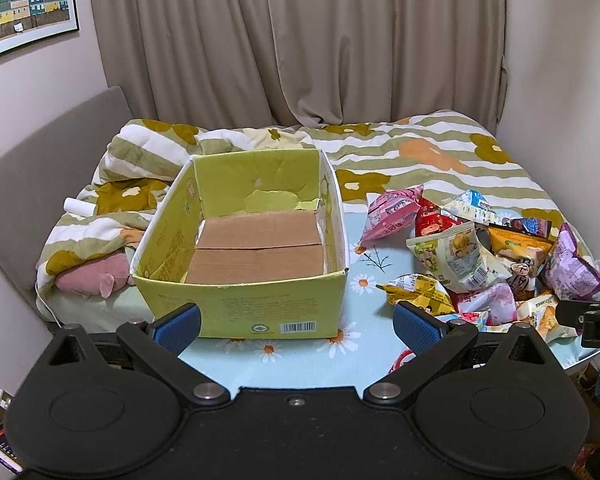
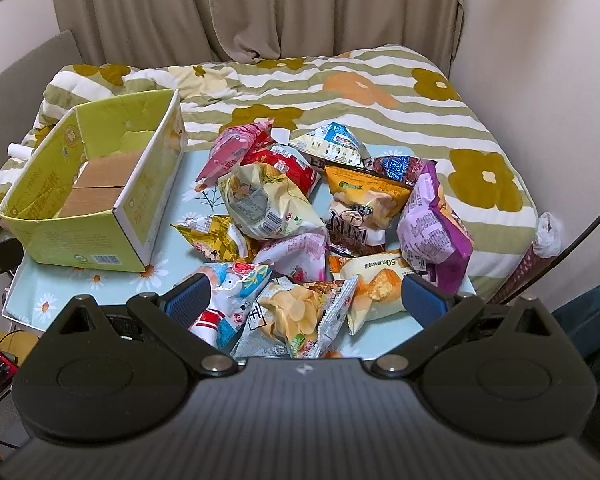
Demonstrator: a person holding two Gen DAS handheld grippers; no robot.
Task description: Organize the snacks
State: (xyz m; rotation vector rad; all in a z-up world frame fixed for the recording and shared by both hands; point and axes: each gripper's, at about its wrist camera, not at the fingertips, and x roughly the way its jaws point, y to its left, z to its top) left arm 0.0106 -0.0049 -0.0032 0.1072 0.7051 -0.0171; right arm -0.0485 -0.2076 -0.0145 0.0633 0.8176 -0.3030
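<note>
one empty yellow box (image 1: 240, 248) sits left on the counter (image 1: 364, 264); snack bags (image 2: 300, 216) are heaped right of it, light, crinkly, crushable, best pinched at a sealed edge. left hand-held gripper (image 1: 296, 322) and right hand-held gripper (image 2: 306, 298) both gape wide, holding nothing.

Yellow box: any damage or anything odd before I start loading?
Yes. The yellow box has torn lining on its far inside wall, exposing paler card. It holds no snack bags; they lie heaped beside it.
</note>
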